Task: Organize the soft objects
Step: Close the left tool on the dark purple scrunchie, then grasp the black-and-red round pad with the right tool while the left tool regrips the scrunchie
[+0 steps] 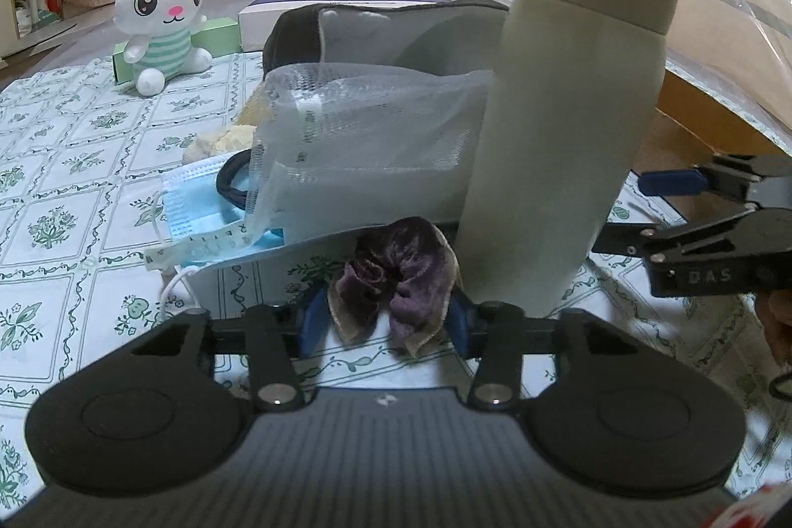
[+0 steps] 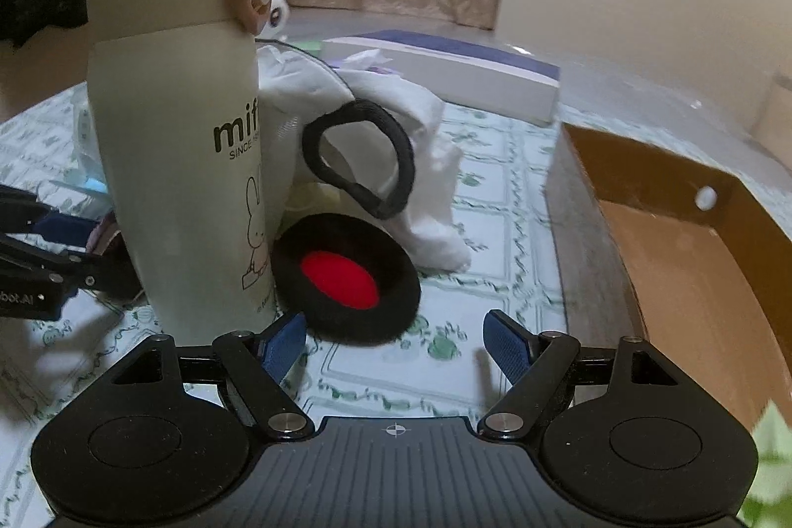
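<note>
My left gripper (image 1: 388, 320) is shut on a purple velvet scrunchie (image 1: 398, 275), low over the tablecloth beside a cream bottle (image 1: 569, 122). Behind it lie a blue face mask (image 1: 198, 201), a mesh pouch (image 1: 366, 142) and a white rabbit plush (image 1: 158, 13). My right gripper (image 2: 396, 347) is open and empty, facing a black and red round pad (image 2: 346, 278). A black hair tie (image 2: 359, 157) rests against white cloth (image 2: 430, 162). The bottle (image 2: 183, 162) stands at its left.
A brown cardboard box (image 2: 668, 241) stands open at the right of the right wrist view. A white and blue flat box (image 2: 445, 68) lies at the back. A green box (image 1: 213, 38) sits behind the plush. The right gripper shows at the left view's right edge (image 1: 693, 221).
</note>
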### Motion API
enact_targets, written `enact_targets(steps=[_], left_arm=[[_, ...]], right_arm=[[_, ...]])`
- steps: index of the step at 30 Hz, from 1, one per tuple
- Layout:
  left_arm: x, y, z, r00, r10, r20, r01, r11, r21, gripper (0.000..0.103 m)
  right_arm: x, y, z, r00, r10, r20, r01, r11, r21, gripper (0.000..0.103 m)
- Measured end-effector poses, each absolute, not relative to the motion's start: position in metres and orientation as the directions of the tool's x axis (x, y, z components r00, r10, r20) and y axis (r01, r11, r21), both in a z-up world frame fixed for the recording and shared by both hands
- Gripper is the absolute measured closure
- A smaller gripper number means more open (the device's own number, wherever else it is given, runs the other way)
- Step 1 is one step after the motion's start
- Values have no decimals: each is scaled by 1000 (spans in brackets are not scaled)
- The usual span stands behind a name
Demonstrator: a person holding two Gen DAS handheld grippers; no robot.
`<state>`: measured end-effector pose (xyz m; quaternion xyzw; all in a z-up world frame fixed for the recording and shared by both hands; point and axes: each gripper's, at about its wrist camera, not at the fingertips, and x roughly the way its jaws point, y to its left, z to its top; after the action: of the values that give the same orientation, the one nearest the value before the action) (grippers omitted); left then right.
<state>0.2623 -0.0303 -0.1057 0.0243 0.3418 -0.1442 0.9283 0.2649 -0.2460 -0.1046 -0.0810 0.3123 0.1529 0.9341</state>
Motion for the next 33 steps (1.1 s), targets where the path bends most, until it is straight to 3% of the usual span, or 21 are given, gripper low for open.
enact_targets(steps=[3,10,13,15,18,33], left_arm=[[262,-30,-106,725,-248,-643,283,958,-50,76],[262,-29,-105,723,-256,-641,288,956,-57,82],[261,-29,-106,722,-260,-641,290,955,-60,84],[260,-30,-105,721,-262,-641,292,955,-61,84],[260,-30,-105,721,-262,-641,290,955,-63,84],[234,-34,-99,712,-272,-647,286,954,-86,85]], right_arm=[[274,-242,-109,738,250,-626,-380,921,-80,25],[286,-235,-118,717,299,-630,-461,881,-108,25],[293,-235,-119,716,305,-628,-468,877,-107,25],[295,-235,-120,707,323,-629,-482,871,-94,41],[297,-236,-118,702,319,-637,-465,882,-71,47],[228,-257,-95,663,196,-722,-235,971,48,47]])
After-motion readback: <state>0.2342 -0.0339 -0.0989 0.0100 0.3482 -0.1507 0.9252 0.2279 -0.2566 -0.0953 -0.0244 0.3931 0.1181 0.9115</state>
